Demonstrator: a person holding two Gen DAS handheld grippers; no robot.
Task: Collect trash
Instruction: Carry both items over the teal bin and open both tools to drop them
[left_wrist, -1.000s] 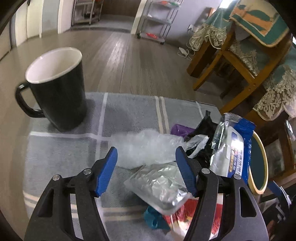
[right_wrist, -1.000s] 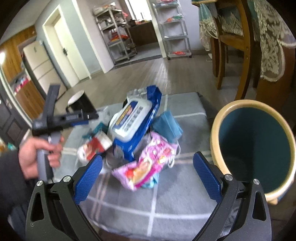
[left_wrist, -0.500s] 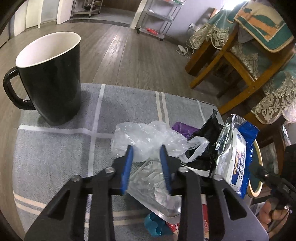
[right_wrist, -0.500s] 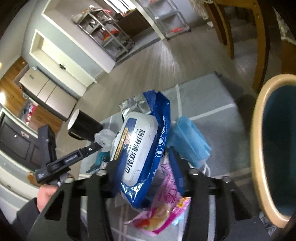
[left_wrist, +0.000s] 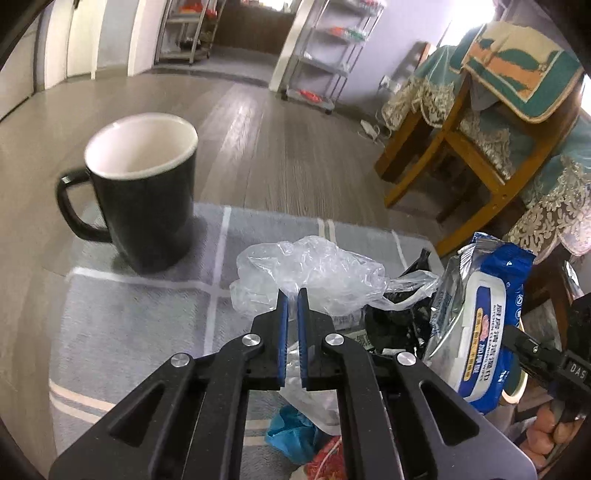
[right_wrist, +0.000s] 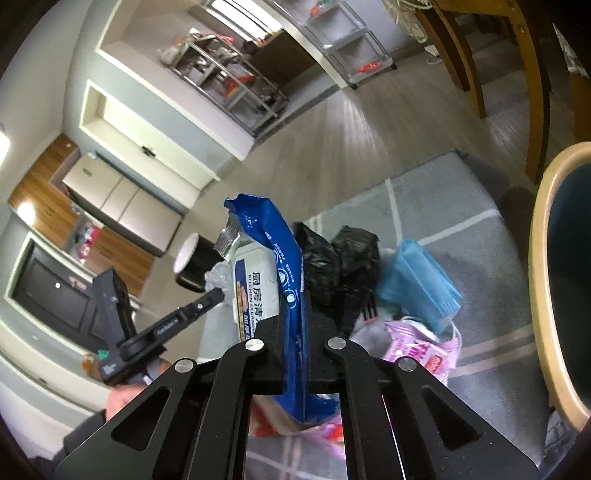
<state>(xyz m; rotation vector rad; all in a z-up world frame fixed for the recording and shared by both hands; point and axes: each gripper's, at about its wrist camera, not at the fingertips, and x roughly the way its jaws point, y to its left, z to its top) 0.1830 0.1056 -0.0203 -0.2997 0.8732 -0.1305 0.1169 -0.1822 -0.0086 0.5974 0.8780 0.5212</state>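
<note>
Grey checked cloth (left_wrist: 140, 332) covers the table under your trash pile. At the centre of the left wrist view, your left gripper (left_wrist: 292, 299) has its blue pads nearly together, pinching the crumpled clear plastic bag (left_wrist: 314, 275) at its near edge. A black mug (left_wrist: 144, 195) stands upright on the cloth at upper left, apart from the pile. At the centre of the right wrist view, your right gripper (right_wrist: 295, 325) is clamped on the blue wipes packet (right_wrist: 280, 266), which stands on edge and rises toward the upper middle. Behind it lie black plastic (right_wrist: 340, 254), a blue face mask (right_wrist: 417, 284) and a pink wrapper (right_wrist: 424, 350). A tan-rimmed bin (right_wrist: 543, 280) fills the right edge.
</note>
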